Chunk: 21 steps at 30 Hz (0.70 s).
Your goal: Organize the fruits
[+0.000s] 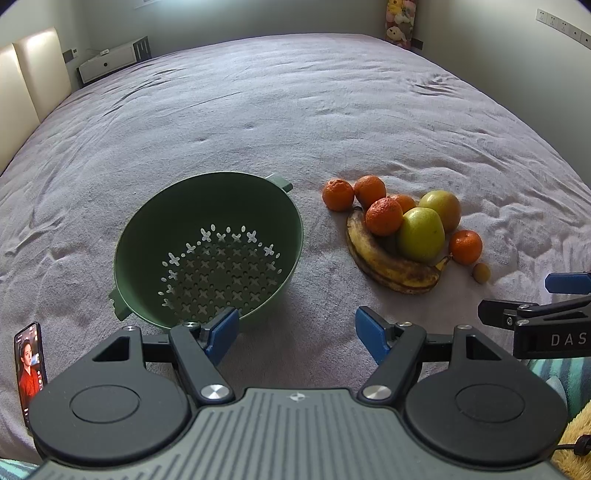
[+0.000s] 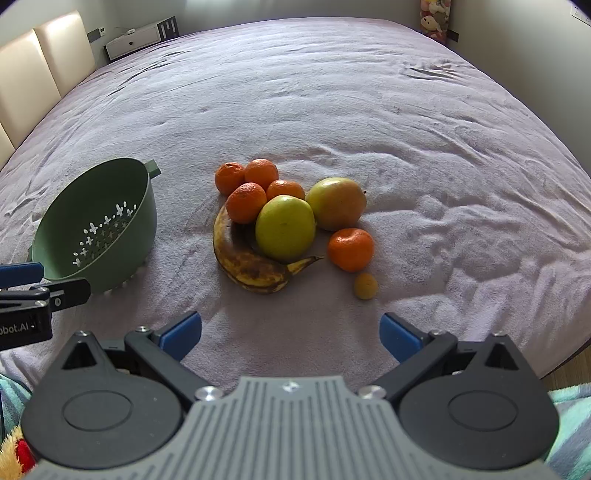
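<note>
An empty green colander (image 1: pixel 207 254) (image 2: pixel 99 229) lies on the grey bed cover. To its right sits a heap of fruit: a spotted brown banana (image 1: pixel 388 266) (image 2: pixel 251 262), a green apple (image 1: pixel 421 234) (image 2: pixel 285 227), a yellow-red mango (image 1: pixel 443 208) (image 2: pixel 338 208), several mandarins (image 1: pixel 384 216) (image 2: pixel 351 249) and one small tan fruit (image 1: pixel 481 273) (image 2: pixel 365 286). My left gripper (image 1: pixel 297 332) stands open just in front of the colander's near rim, nothing between its blue pads. My right gripper (image 2: pixel 291 334) is open too, short of the fruit heap and holding nothing.
The bed cover (image 1: pixel 295 110) stretches far back and to both sides. A phone (image 1: pixel 31 373) stands upright at the near left. A white bedside unit (image 1: pixel 110 61) and padded headboard (image 1: pixel 40 66) are at the back left, plush toys (image 1: pixel 400 22) at the back right.
</note>
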Available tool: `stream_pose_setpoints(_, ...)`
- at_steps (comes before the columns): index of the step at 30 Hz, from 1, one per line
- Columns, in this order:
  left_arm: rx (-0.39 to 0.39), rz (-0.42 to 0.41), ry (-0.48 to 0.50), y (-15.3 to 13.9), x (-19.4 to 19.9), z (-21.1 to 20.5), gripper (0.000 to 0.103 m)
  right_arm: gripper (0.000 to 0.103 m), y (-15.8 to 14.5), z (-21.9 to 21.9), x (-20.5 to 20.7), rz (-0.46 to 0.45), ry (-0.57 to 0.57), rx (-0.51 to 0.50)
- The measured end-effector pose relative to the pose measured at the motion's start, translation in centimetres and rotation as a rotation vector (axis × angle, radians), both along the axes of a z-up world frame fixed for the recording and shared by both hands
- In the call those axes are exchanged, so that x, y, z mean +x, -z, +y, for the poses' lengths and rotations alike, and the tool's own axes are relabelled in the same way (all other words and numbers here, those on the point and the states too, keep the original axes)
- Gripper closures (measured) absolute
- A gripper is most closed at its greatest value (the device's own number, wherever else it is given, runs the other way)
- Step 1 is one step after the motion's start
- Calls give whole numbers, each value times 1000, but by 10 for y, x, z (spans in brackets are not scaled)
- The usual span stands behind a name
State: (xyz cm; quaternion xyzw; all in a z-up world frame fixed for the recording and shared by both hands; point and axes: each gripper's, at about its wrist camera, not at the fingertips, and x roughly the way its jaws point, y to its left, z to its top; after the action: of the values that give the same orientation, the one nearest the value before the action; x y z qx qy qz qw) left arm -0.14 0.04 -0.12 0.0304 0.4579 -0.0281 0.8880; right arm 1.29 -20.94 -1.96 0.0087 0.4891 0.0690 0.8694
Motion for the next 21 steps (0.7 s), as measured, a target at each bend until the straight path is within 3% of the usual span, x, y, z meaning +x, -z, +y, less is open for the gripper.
stream_pose_setpoints(21, 1, 2, -1, 0, 0, 0, 19, 4, 1, 1, 0, -3, 4, 6)
